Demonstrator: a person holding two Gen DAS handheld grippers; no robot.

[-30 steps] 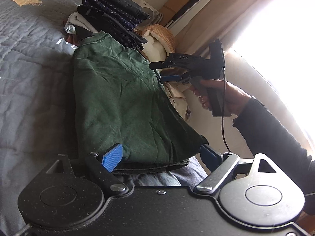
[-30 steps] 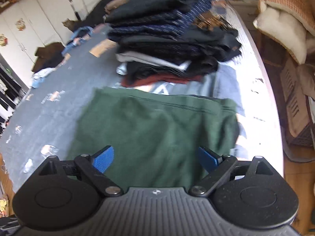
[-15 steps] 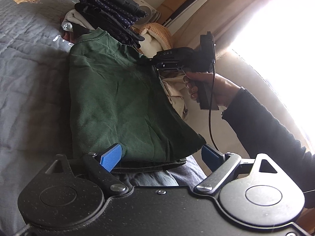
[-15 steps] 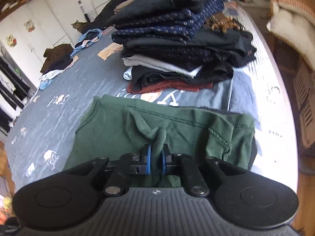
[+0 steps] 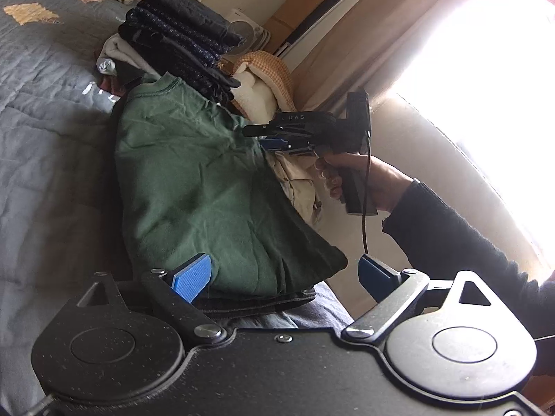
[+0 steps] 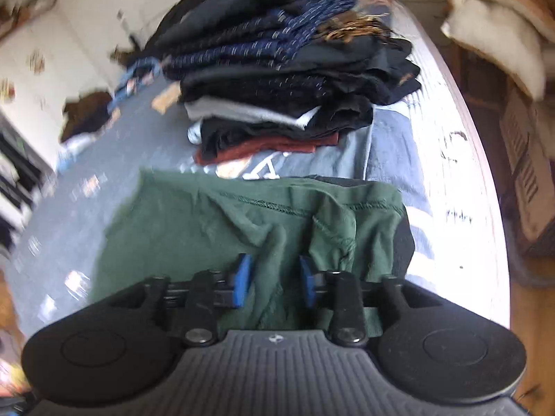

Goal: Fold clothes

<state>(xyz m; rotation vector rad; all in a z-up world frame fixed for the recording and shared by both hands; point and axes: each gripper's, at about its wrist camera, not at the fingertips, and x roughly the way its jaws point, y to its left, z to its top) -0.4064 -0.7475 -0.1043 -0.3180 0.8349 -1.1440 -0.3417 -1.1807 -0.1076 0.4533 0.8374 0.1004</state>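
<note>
Nearest to us, our left gripper [image 5: 282,275] stood wide, its two blue pads apart at the near edge of the one green sweatshirt [image 5: 194,187], gripping nothing. That sweatshirt lay folded on the grey bedspread [image 5: 45,111], close to the bed's window-side edge, with a dark garment [image 5: 256,303] showing under its near hem.

Further along that edge, our right gripper [image 6: 274,279] had its two blue pads parted to a narrow gap. A ridge of green fabric rose between them, but we could not tell whether the pads touched it; the right wrist view was blurred. From the left wrist view the right gripper [image 5: 269,138] hung at the sweatshirt's side edge, held by the right hand [image 5: 353,176].

Beyond the sweatshirt sat one stack of folded clothes [image 6: 291,79], mostly dark navy and black, with one grey layer and one rust-red layer near the bottom. Past the bed, one tan-and-cream cushion [image 6: 503,24] rested.
</note>
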